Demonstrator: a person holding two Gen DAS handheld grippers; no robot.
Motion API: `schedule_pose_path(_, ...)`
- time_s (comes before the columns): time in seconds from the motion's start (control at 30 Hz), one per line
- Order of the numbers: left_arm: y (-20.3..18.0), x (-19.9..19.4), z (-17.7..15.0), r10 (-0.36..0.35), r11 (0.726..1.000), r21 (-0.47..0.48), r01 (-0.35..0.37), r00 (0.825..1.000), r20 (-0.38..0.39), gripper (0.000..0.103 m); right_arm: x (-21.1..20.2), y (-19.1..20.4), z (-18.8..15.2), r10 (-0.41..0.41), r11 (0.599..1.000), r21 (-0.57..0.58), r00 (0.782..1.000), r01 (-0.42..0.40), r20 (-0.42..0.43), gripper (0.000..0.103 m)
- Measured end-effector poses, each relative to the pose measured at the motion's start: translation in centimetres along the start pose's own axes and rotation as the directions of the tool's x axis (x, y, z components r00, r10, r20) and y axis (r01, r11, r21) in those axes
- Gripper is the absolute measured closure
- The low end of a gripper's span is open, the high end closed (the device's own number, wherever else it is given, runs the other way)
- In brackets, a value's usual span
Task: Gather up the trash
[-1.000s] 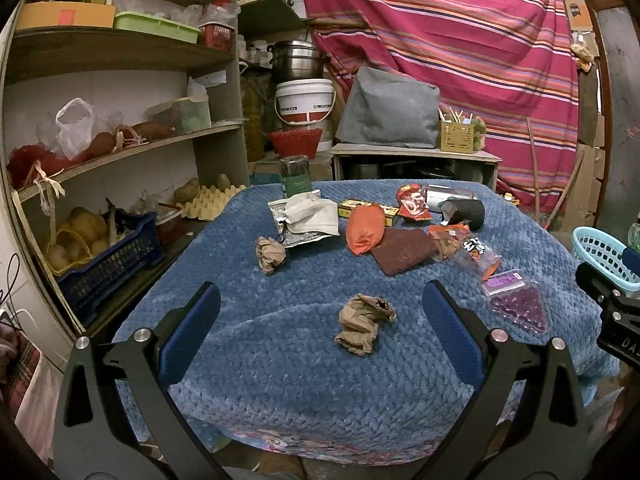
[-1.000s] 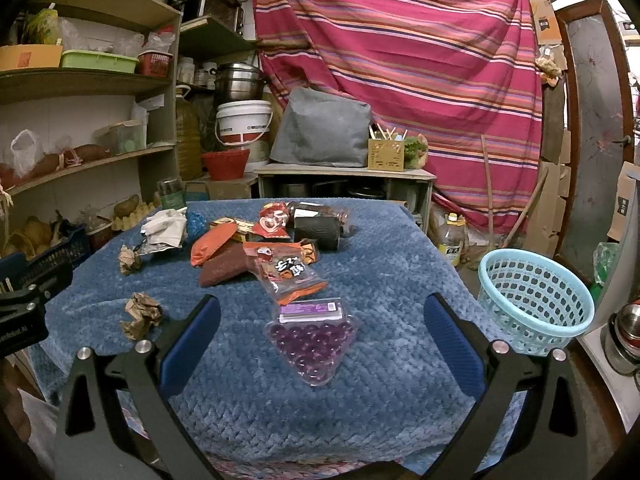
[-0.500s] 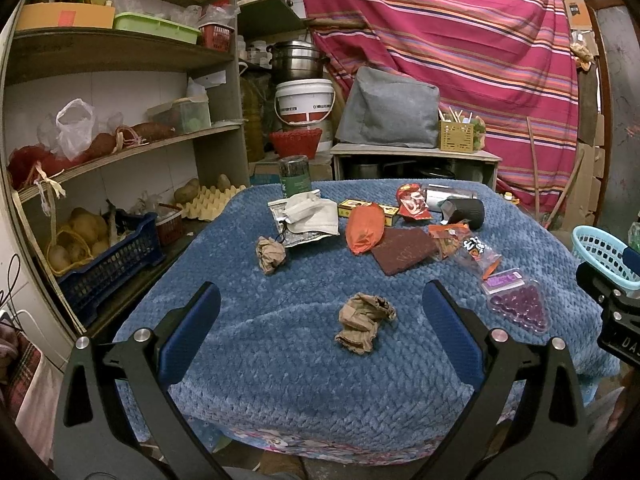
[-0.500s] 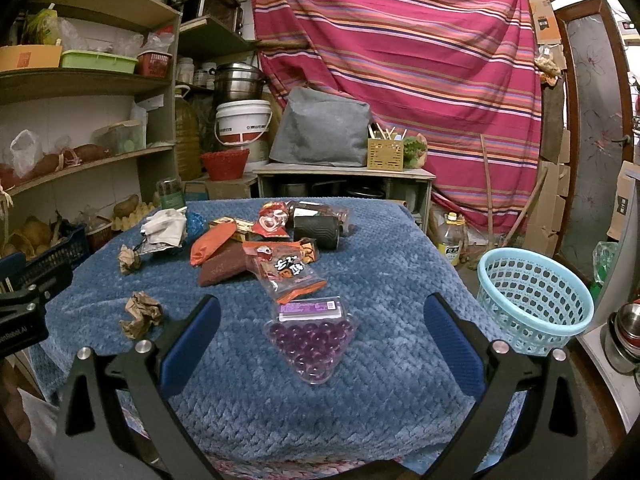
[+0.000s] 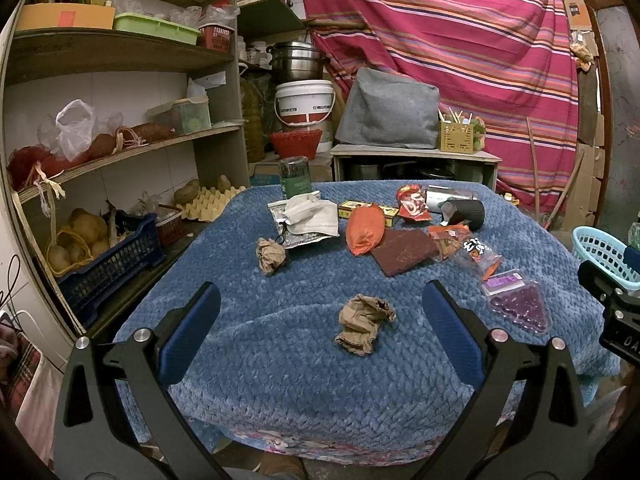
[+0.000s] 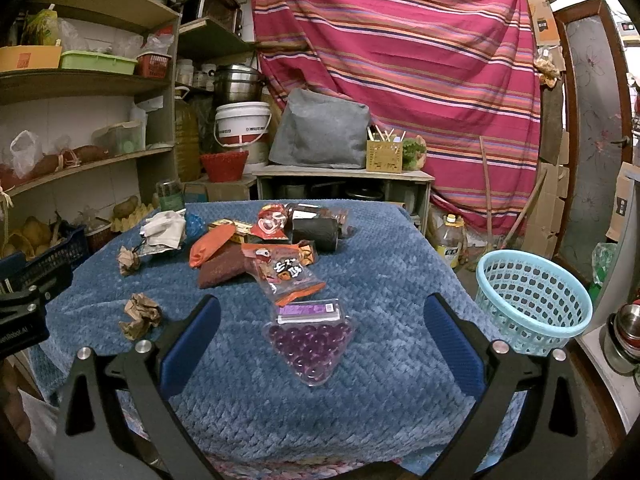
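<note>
Trash lies on a table with a blue knitted cover (image 5: 280, 360). A crumpled brown paper wad (image 5: 363, 323) lies between the wide-open fingers of my left gripper (image 5: 320, 304), a little beyond the tips. Another paper ball (image 5: 271, 255), a white mask (image 5: 310, 216), an orange wrapper (image 5: 364, 229) and snack packets (image 5: 478, 254) lie farther back. My right gripper (image 6: 320, 316) is open and empty above a clear pack of purple beads (image 6: 310, 340). A light blue basket (image 6: 534, 300) stands on the floor to the right of the table.
Shelves with potatoes, bags and a dark blue crate (image 5: 104, 260) stand left of the table. A white bucket (image 5: 305, 102), a grey covered box (image 5: 390, 110) on a low cabinet and a striped curtain (image 5: 460, 20) are behind it. A metal pot (image 6: 626, 336) sits at the right edge.
</note>
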State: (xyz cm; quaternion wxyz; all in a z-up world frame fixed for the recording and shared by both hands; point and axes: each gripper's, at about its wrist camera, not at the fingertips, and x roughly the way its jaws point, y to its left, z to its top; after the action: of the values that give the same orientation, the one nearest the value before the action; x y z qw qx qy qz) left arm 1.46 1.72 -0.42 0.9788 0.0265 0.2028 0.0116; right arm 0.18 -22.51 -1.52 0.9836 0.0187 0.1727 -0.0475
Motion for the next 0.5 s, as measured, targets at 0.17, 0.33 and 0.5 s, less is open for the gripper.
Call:
schedule_pose_path(0.17, 0.14, 0.02, 0.06, 0.001, 1.0, 0.0, -0.001, 1.0, 0.002, 0.005, -0.18, -0.1, 0.1, -0.003, 1.0, -0.002, 1.0, 0.003, 0.002, 0.004)
schedule_pose_path(0.33, 0.14, 0.03, 0.05, 0.001, 1.0, 0.001, -0.001, 1.0, 0.001, 0.005, -0.18, -0.17, 0.12, -0.004, 1.0, -0.002, 1.0, 0.004, 0.002, 0.004)
schedule_pose_path(0.5, 0.23, 0.23, -0.04, 0.004, 1.0, 0.005, -0.004, 1.0, -0.006, 0.005, -0.27, -0.24, 0.23, -0.005, 1.0, 0.003, 1.0, 0.005, 0.008, 0.004)
